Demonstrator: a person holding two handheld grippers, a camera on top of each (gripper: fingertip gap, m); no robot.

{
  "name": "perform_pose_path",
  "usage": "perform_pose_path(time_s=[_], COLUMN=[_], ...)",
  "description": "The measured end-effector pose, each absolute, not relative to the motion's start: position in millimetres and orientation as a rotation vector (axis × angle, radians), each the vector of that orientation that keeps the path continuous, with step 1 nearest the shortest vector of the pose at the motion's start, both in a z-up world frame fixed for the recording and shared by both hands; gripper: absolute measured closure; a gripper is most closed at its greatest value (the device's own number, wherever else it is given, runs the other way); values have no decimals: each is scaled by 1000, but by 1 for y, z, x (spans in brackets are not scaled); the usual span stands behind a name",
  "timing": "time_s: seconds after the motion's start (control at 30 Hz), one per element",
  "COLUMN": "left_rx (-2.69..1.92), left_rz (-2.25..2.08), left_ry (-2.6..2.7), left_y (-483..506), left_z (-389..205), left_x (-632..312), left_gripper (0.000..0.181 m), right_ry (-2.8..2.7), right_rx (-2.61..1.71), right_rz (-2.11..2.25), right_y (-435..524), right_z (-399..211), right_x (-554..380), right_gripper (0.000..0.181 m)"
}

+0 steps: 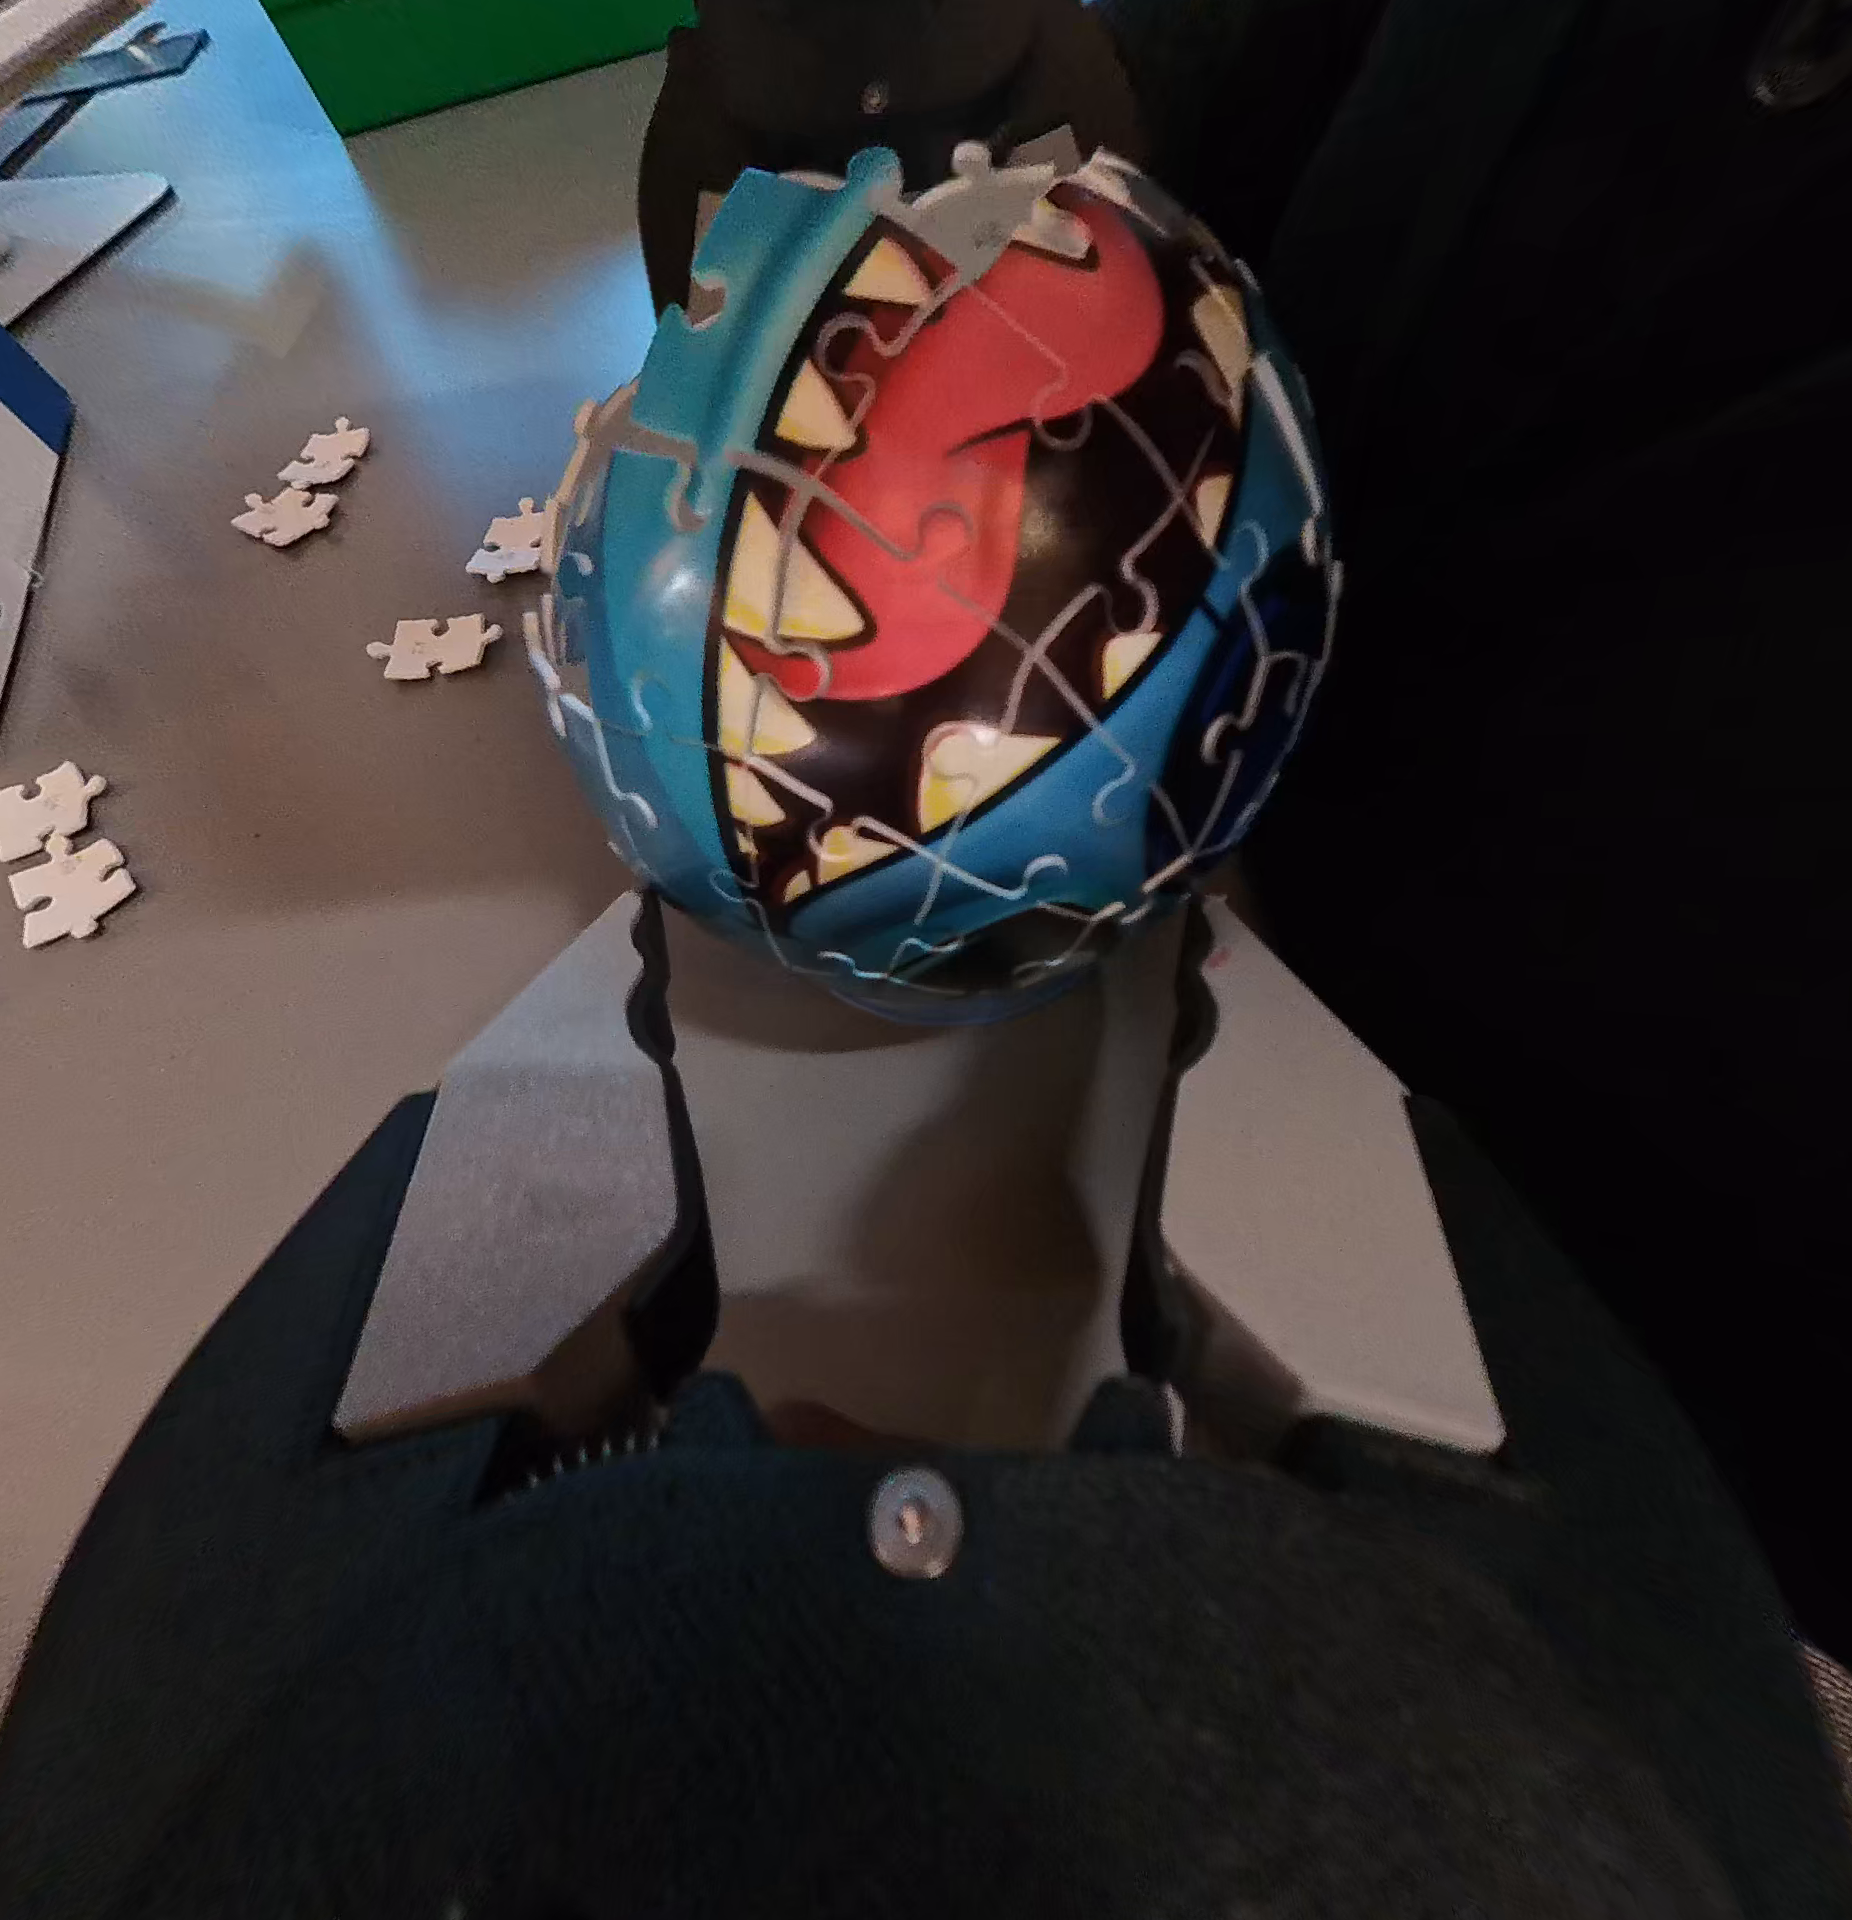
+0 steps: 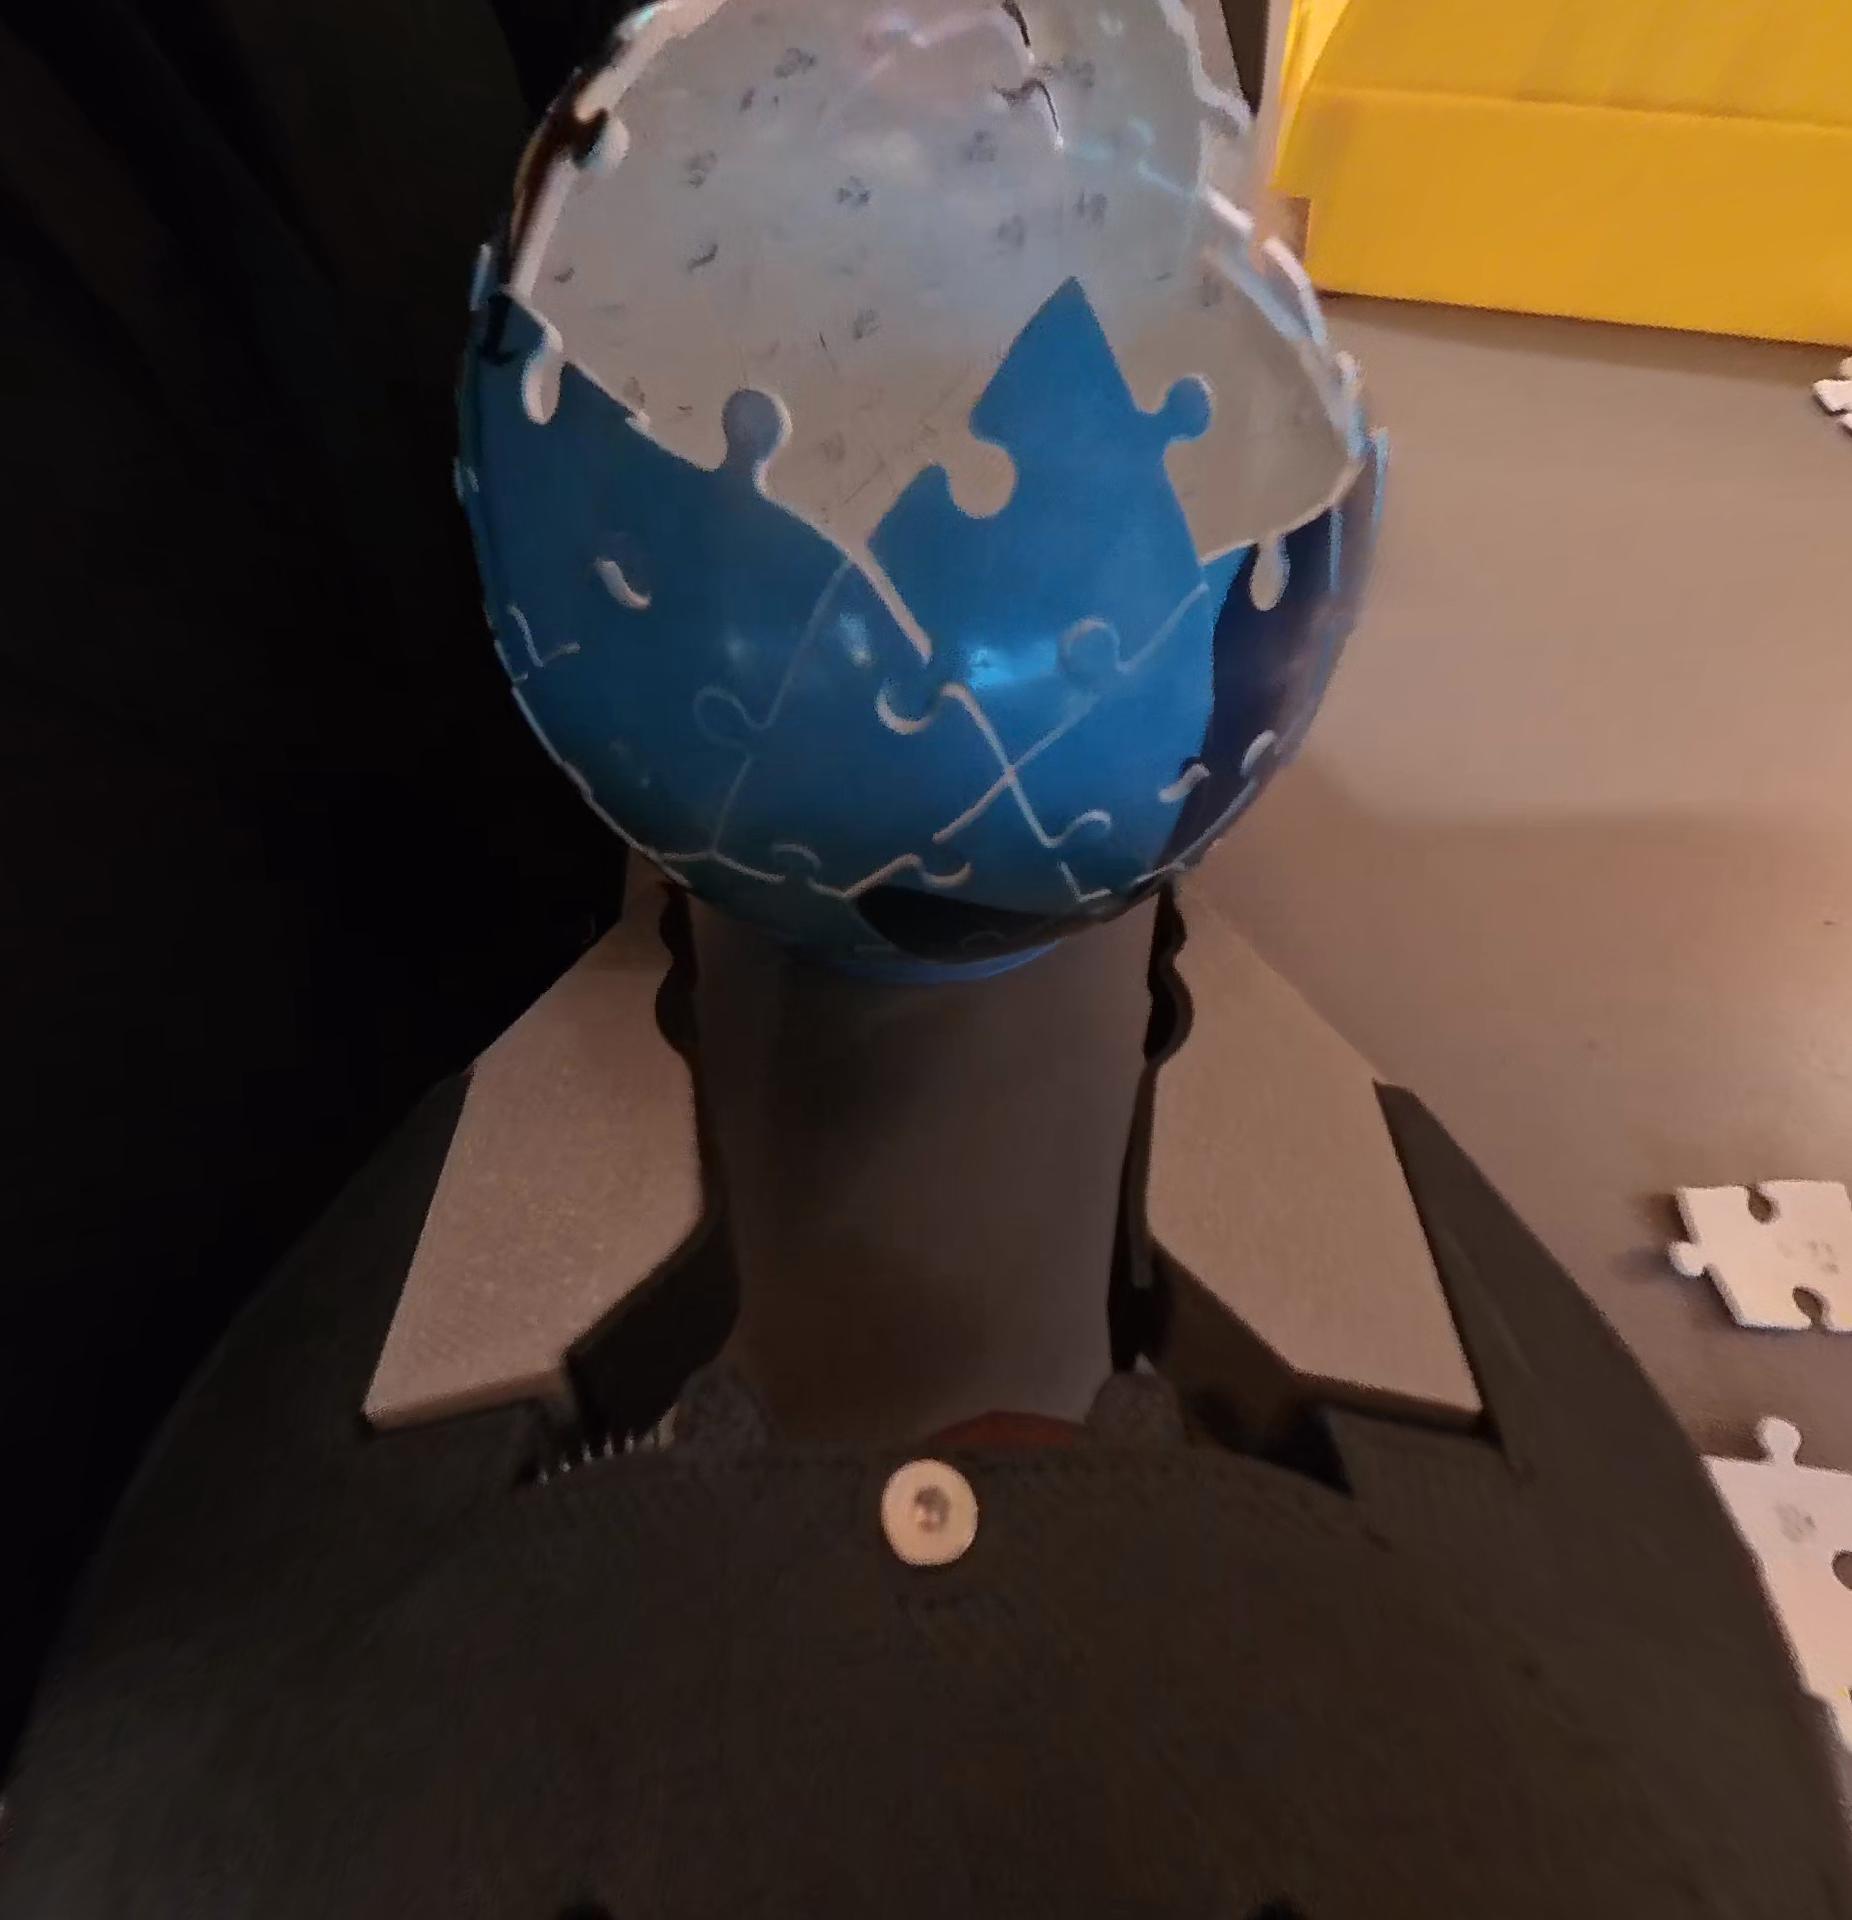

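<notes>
Resting at the tips of both tools, a puzzle ball (image 1: pixel 943 582) is seen in each wrist view, partly built, with a toothed mouth and red tongue printed on the side shown in the left wrist view and plain blue pieces below an uncovered pale shell in the right wrist view. The left hand-held gripper (image 1: pixel 922 935) is spread wide, its fingers (image 1: pixel 652 997) set against the lower sides of the ball; whether the ball is truly clamped or only touched cannot be told. The right hand-held gripper (image 2: pixel 917 914) is likewise spread, its fingertips (image 2: pixel 678 966) meeting the lower edge of the ball, and its hold cannot be told either. A grey counter (image 1: pixel 278 1039) is lit unevenly, with a bright patch far left. Loose white puzzle pieces (image 1: pixel 434 646) are scattered on it to the left of the ball, and more (image 2: pixel 1784 1268) lie to the right. A printed sheet (image 1: pixel 8 540) lies at the left edge, a green box (image 1: pixel 465 62) stands far left, and a yellow box (image 2: pixel 1587 156) stands far right. The space beyond the counter is dark.
</notes>
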State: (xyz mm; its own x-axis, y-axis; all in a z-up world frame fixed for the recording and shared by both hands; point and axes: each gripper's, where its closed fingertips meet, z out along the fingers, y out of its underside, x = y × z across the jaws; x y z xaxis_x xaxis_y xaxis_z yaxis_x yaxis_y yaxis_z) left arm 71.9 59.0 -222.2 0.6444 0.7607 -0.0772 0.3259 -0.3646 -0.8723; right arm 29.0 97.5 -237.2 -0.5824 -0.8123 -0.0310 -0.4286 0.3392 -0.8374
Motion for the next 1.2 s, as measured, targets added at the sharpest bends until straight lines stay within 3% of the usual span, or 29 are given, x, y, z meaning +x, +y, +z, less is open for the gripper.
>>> perform_pose_path(time_s=[0.2,0.53,0.9,1.2], left_rx=[-1933,-2081,-2050,-2058], left_rz=[624,674,659,603], left_ry=[-859,-814,-844,-846], left_y=[49,47,56,44], left_z=[-218,-237,-227,-234], left_x=[84,76,82,89], left_gripper=[88,78,93,86], right_ry=[2171,2181,2105,2108], right_rx=[-1098,-1291,-1261,-1118], right_rz=[-1194,-1366,-1292,-1444], right_y=[93,92,94,87], right_z=[-233,-222,-231,-182], right_x=[20,24,30,-24], right_gripper=[97,94,95,103])
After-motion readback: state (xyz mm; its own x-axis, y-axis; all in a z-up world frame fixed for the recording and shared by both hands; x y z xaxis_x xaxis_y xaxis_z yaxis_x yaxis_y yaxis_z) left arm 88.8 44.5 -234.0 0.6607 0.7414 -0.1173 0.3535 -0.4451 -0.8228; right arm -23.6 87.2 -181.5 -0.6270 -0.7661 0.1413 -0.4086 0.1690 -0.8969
